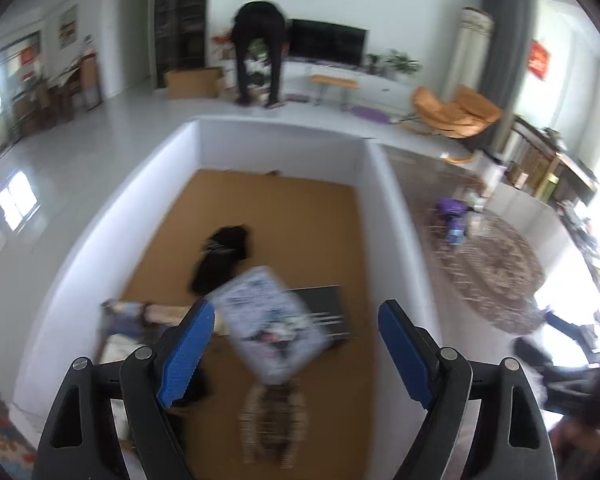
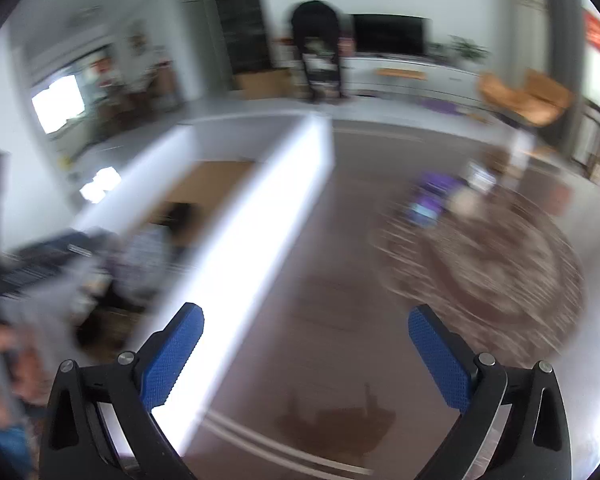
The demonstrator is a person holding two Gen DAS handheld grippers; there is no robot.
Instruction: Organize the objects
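Two grippers gape empty: the left gripper [image 1: 296, 354] above a white-walled box [image 1: 364, 184] whose brown floor carries a blurred printed packet [image 1: 270, 320] and a black cloth [image 1: 220, 260], the right gripper [image 2: 306, 350] beside that box [image 2: 260, 216] over wooden floor [image 2: 340, 280].

Home living room: television [image 1: 327, 45], orange chair [image 1: 454, 112], rug [image 1: 496, 272].

The right wrist view is smeared throughout: the purple object [image 2: 426, 200] ahead of the gripper stays unidentifiable. The patterned packet [image 1: 272, 320] between the left fingers blurs.
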